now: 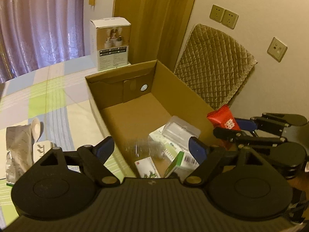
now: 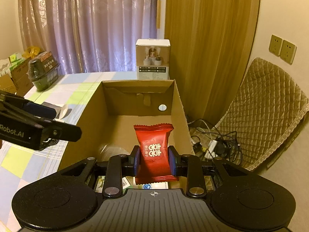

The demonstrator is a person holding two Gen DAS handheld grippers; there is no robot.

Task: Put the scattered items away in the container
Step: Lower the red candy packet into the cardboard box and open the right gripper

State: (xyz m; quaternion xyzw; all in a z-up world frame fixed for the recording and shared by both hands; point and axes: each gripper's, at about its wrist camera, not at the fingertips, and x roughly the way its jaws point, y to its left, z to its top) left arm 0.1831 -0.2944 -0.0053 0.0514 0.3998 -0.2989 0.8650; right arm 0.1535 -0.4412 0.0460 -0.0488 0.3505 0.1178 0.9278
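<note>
Checked tablecloth [image 2: 48, 96], "Robot.AI" on left tongs [image 2: 48, 116], red packet [image 2: 153, 148] clamped

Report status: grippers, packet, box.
Right gripper shut on red packet, over cardboard box. Left gripper open, empty. Nothing in the way.

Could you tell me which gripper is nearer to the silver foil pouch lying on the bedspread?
Left. The left gripper hangs open over the cardboard box, just beside the silver foil pouch; the right gripper holds the red packet at the box's far side.
</note>
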